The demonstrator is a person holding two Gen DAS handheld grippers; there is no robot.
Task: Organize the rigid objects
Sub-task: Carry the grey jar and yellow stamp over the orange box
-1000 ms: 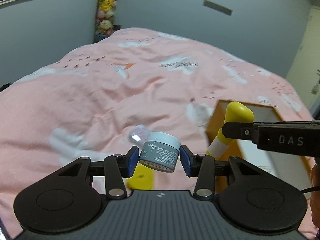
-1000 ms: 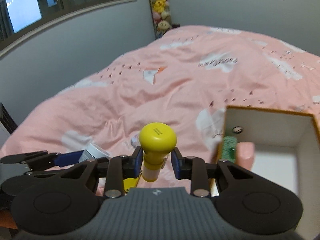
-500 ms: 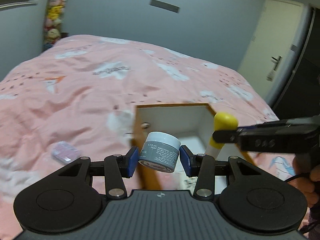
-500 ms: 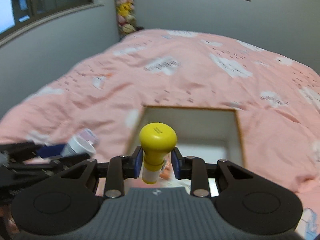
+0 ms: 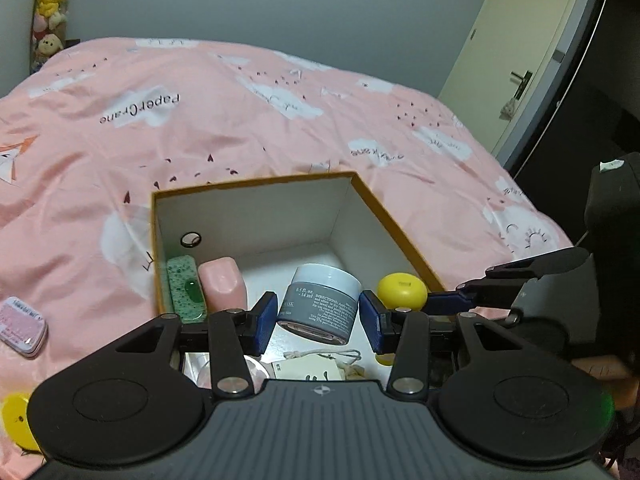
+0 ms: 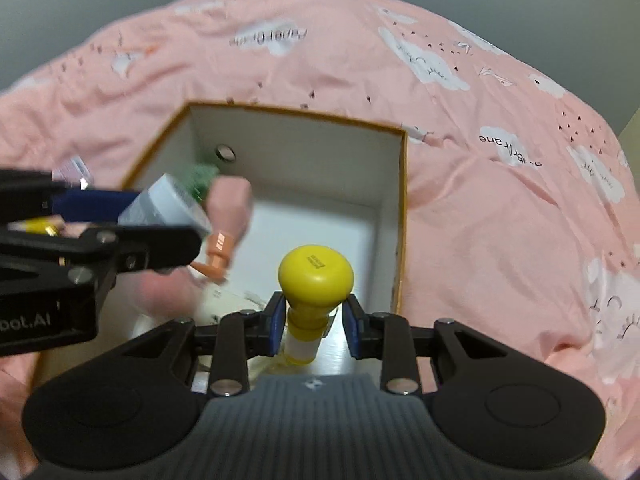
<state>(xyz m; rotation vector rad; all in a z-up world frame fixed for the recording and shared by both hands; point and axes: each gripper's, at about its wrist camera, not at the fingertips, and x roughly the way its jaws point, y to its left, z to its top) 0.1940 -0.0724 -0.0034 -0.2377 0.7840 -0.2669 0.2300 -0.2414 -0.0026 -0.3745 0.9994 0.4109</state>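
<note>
My left gripper (image 5: 318,318) is shut on a small grey jar with a white lid (image 5: 320,304), held tilted over the open cardboard box (image 5: 248,184). Over the same box (image 6: 402,184), my right gripper (image 6: 310,326) is shut on the neck of a bottle with a round yellow cap (image 6: 316,276). That yellow cap (image 5: 402,290) shows just right of the jar in the left wrist view. The jar (image 6: 166,206) and the left gripper (image 6: 132,220) sit at the left edge of the right wrist view. Inside the box lie a pink bottle (image 5: 222,284) and a green speckled item (image 5: 186,288).
The box rests on a pink bedspread (image 5: 240,112). A small pink tin (image 5: 22,328) and a yellow object (image 5: 16,420) lie on the bed left of the box. A paper tag with string (image 5: 316,368) lies on the box floor. A door (image 5: 516,56) stands at far right.
Both grippers have swung across the bed from left of the box to above its opening, each keeping its hold. The box interior now fills the middle of both views.
</note>
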